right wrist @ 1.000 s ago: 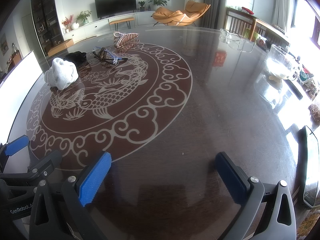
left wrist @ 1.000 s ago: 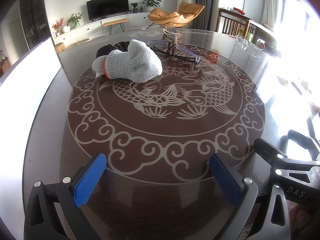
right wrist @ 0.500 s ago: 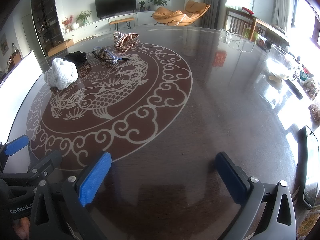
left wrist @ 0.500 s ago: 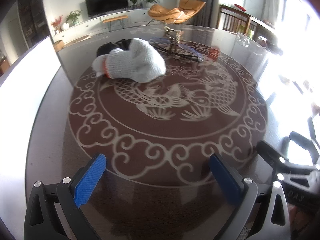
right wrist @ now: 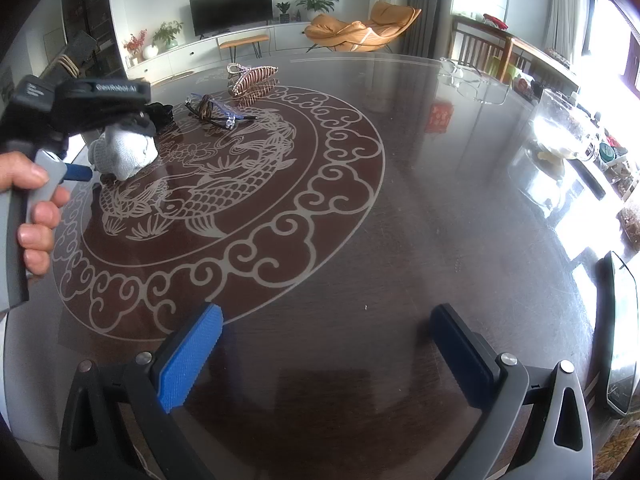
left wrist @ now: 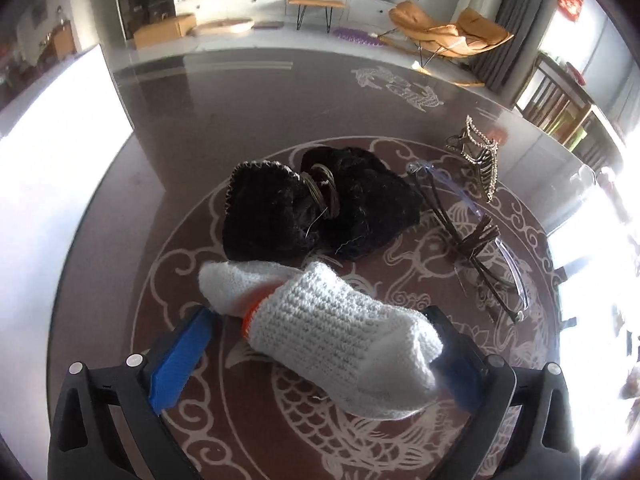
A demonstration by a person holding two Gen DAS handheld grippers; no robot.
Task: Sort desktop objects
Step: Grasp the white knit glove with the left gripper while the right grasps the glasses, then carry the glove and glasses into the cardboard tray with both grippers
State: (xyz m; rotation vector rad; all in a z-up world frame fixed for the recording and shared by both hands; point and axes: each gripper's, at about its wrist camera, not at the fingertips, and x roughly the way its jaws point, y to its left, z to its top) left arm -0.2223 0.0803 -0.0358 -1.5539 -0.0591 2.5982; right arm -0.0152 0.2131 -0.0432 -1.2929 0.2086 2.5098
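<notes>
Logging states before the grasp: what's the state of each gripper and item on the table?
left gripper: open, fingers either side of the glove
right gripper: open, nothing between fingers
white knit glove: lying flat, not clamped
black knit item: lying on table
safety glasses: folded
hair claw clip: shut, on its side

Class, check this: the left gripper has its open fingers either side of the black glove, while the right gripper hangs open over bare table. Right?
Not quite. In the left wrist view the left gripper straddles the white glove; the black glove lies beyond it. The right gripper is open over bare table, as said.
</notes>
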